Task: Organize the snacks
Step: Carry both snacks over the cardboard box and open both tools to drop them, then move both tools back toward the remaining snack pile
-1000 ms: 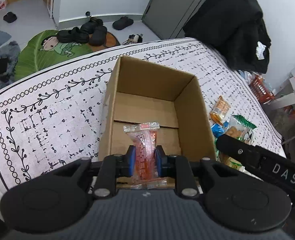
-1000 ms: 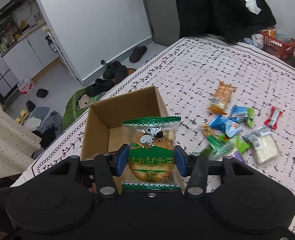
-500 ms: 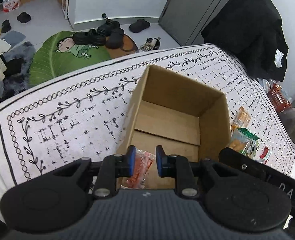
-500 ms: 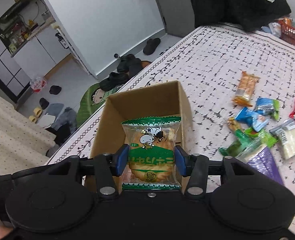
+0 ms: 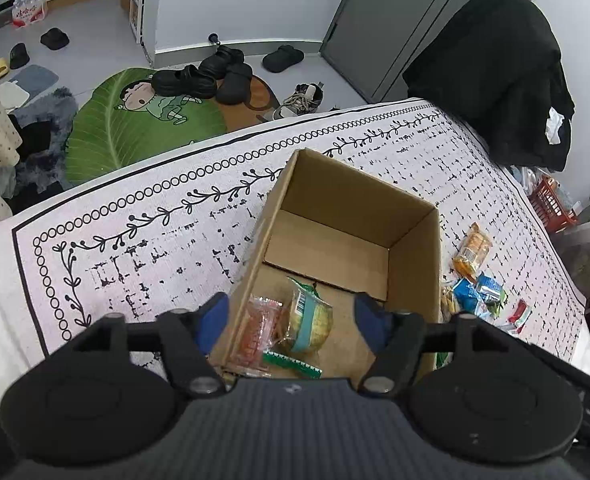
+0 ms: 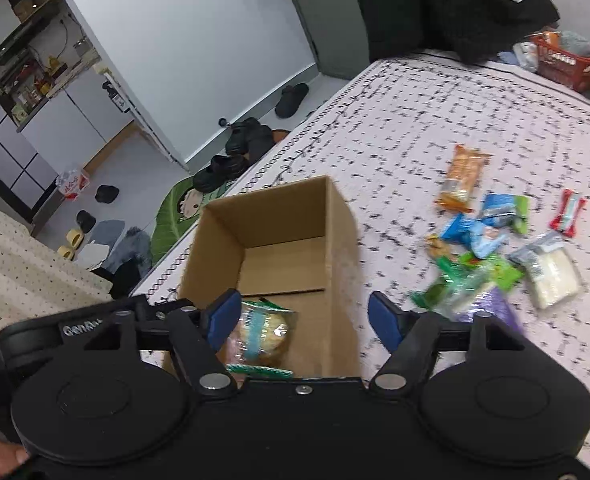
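An open cardboard box (image 5: 415,256) (image 6: 339,236) stands on the patterned tablecloth. On its floor lie a red clear-wrapped snack (image 5: 261,330) and a green-edged cracker pack (image 5: 309,318) (image 6: 263,330), side by side. My left gripper (image 5: 291,318) hovers over the box's near edge, its jaws opening, with nothing between its blue pads. My right gripper (image 6: 305,318) hangs above the box's near right corner, its jaws opening too, and empty; the cracker pack lies below it.
Several loose snacks lie right of the box: an orange pack (image 6: 461,178), blue packs (image 6: 477,232), a red bar (image 6: 569,212), a white pack (image 6: 551,272), green and purple ones. Shoes and a green leaf mat (image 5: 135,120) are on the floor beyond the table edge. A dark coat (image 5: 491,72) hangs behind.
Both grippers have spread their jaws. The red snack dropped from the left gripper into the box, then the green cracker pack fell from the right gripper beside it.
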